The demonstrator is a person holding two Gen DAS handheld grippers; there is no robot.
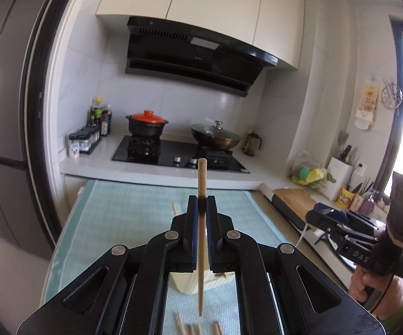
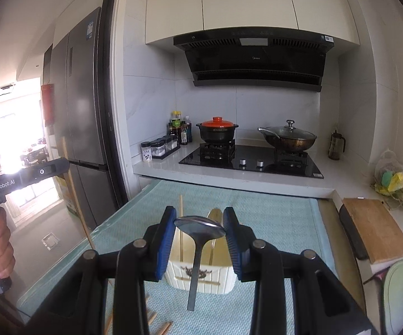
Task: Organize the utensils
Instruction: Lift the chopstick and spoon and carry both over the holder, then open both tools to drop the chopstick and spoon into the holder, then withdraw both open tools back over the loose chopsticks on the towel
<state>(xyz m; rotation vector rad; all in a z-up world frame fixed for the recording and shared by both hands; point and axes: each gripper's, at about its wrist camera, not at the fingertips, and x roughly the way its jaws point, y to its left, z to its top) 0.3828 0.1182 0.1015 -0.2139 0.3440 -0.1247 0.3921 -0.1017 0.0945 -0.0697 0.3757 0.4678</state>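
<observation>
Left gripper (image 1: 202, 203) clenched on upright chopstick (image 1: 201, 184), right gripper (image 2: 199, 223) grasping spoon (image 2: 200, 227) bowl

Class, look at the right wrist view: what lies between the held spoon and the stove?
In the right wrist view, past the spoon stands the cream utensil holder with a chopstick in it, then bare teal mat and white counter edge before the stove.
</observation>
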